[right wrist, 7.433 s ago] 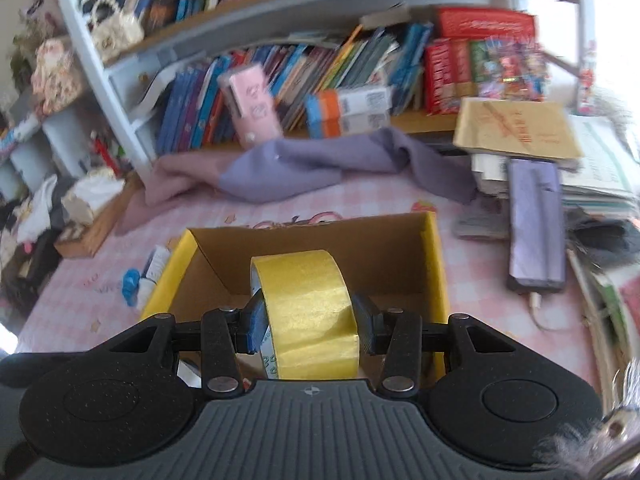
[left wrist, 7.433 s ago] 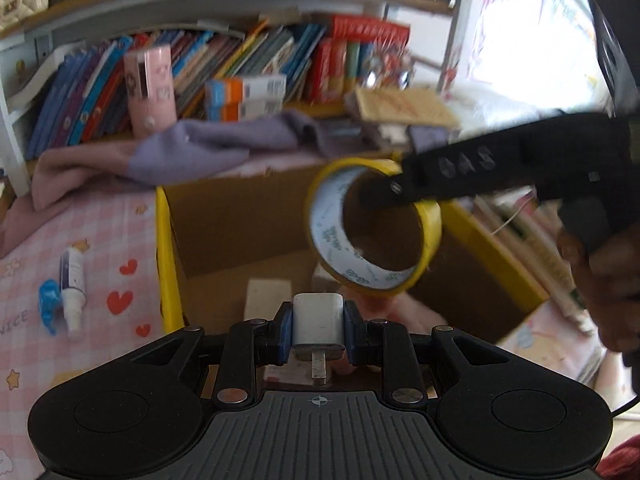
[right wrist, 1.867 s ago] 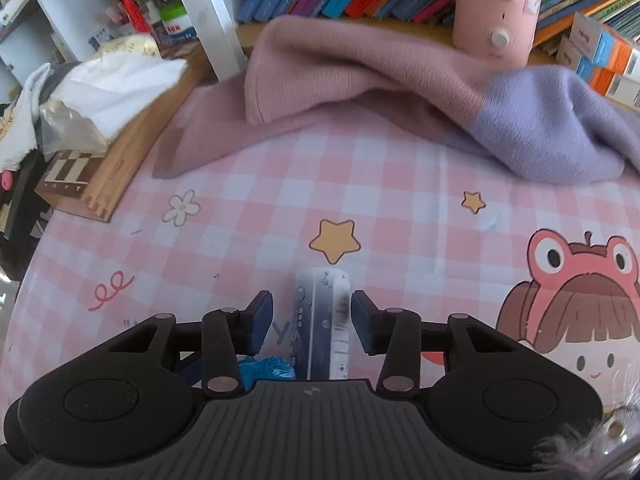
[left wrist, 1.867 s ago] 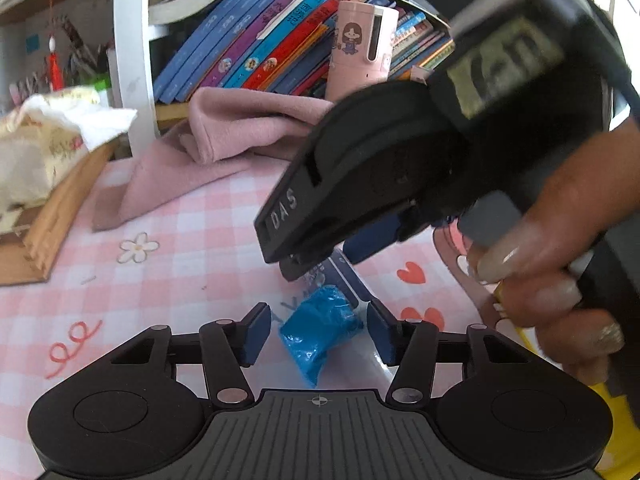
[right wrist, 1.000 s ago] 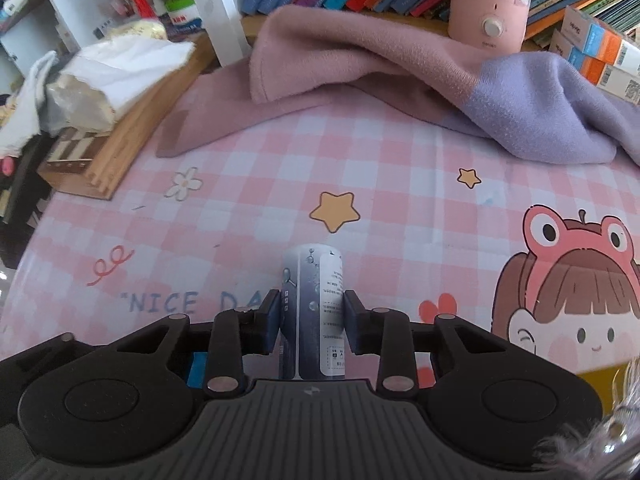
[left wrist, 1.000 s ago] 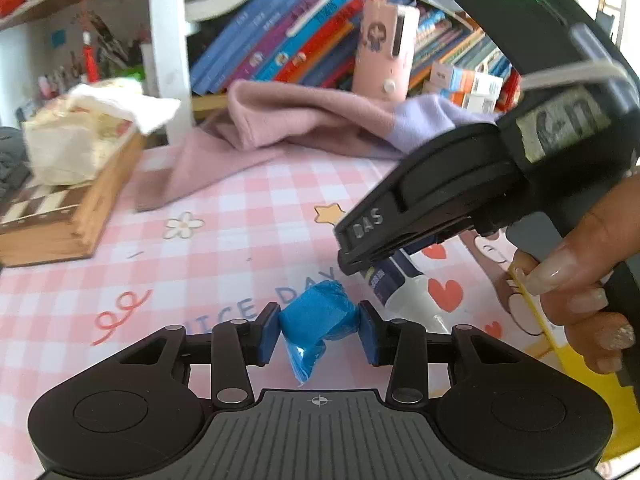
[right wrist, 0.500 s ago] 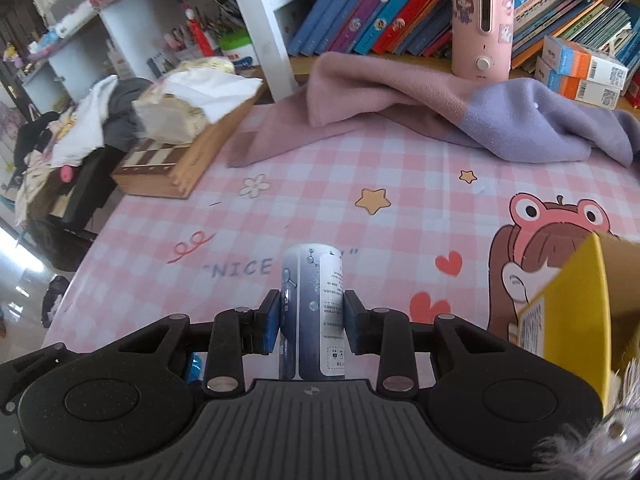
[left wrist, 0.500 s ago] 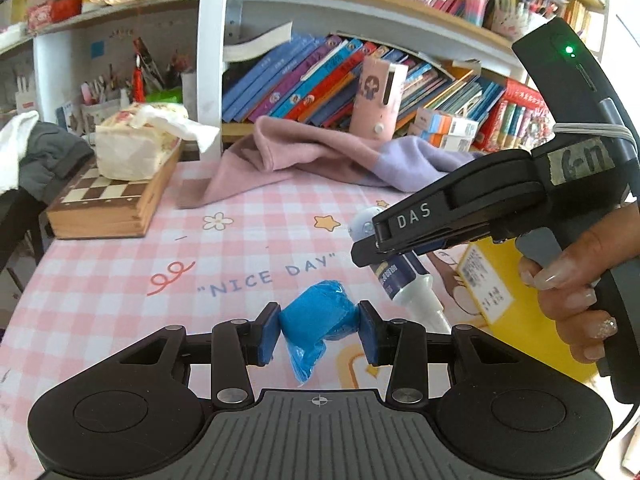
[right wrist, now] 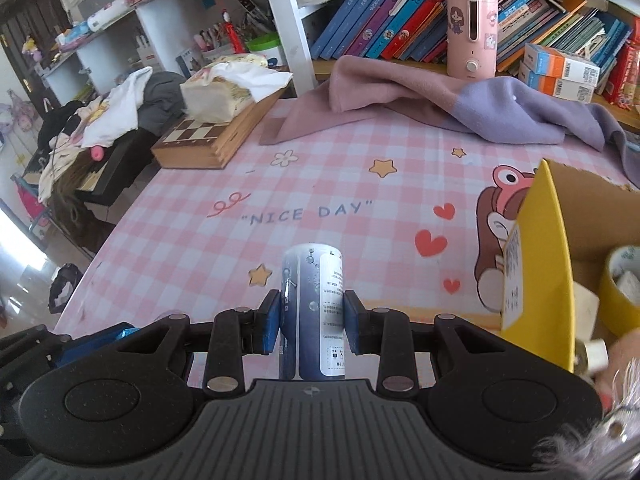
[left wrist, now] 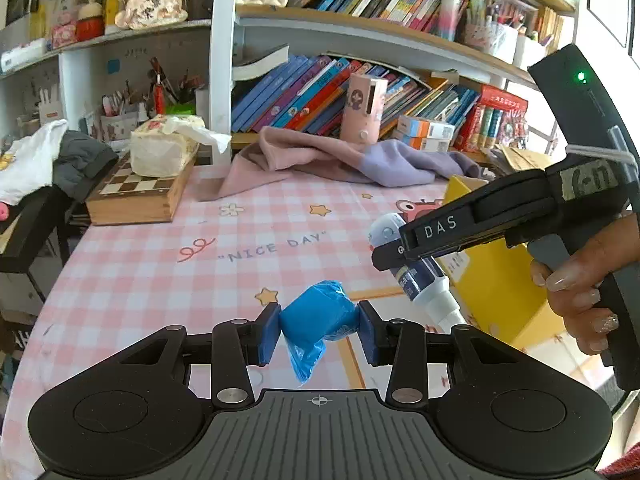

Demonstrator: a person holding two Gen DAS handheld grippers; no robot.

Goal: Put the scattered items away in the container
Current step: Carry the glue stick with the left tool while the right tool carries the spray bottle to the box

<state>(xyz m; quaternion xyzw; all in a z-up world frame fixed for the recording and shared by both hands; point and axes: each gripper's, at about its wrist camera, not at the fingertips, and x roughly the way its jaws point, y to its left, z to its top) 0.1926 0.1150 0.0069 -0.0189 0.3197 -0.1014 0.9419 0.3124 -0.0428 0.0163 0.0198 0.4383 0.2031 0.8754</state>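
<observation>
My left gripper is shut on a blue crumpled wrapper and holds it above the pink checked tablecloth. My right gripper is shut on a blue-and-white bottle; in the left wrist view the bottle hangs tilted, cap down, just left of the yellow cardboard box. In the right wrist view the box stands at the right edge, with a yellow tape roll and a white block inside.
A pink and purple cloth lies at the back of the table before a bookshelf. A pink appliance stands behind it. A wooden chess box with a tissue pack on top sits at the back left. The table's left edge drops off.
Both grippers closed on the wrapper and the bottle, lifted them off the table and pulled back. The yellow box has come into view at the right.
</observation>
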